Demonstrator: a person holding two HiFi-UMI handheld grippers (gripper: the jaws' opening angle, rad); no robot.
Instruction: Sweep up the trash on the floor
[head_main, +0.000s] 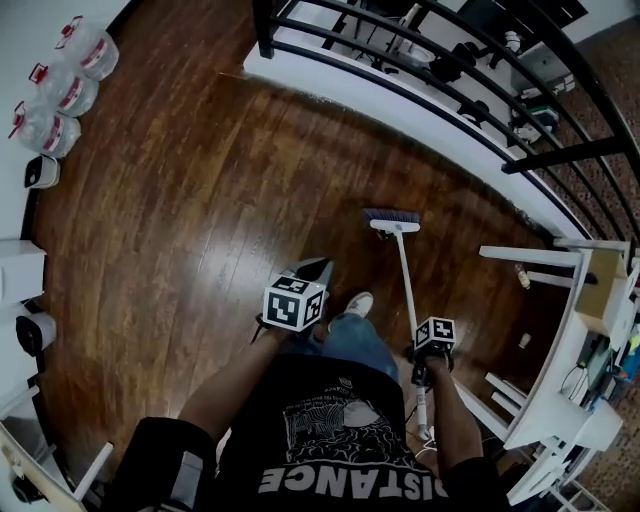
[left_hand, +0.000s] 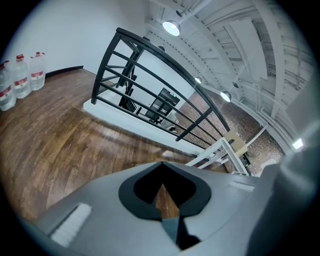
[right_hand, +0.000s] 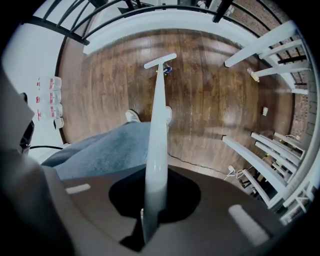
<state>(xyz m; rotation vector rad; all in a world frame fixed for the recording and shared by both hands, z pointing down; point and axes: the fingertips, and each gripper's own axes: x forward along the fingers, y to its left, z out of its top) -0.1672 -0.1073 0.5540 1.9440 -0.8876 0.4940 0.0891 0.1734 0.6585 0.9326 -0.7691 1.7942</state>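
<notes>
My right gripper (head_main: 435, 335) (right_hand: 155, 186) is shut on the white handle of a broom (head_main: 405, 275) (right_hand: 157, 130). The handle slants down to the broom head (head_main: 392, 218) (right_hand: 160, 61), which rests on the dark wooden floor (head_main: 200, 230) ahead of my feet. A small blue and yellow scrap (right_hand: 166, 69) lies right beside the head. Two more light scraps (head_main: 522, 276) (right_hand: 255, 76) lie near the white furniture on the right. My left gripper (head_main: 295, 303) (left_hand: 161, 167) points forward toward the railing, its jaws closed together with nothing seen between them.
A black railing (head_main: 450, 70) (left_hand: 150, 85) on a white kerb borders the floor ahead. White frames and a shelf (head_main: 560, 330) stand at the right. Water jugs (head_main: 60, 90) (left_hand: 20, 75) line the far left wall. My shoe (head_main: 358, 303) is beside the broom handle.
</notes>
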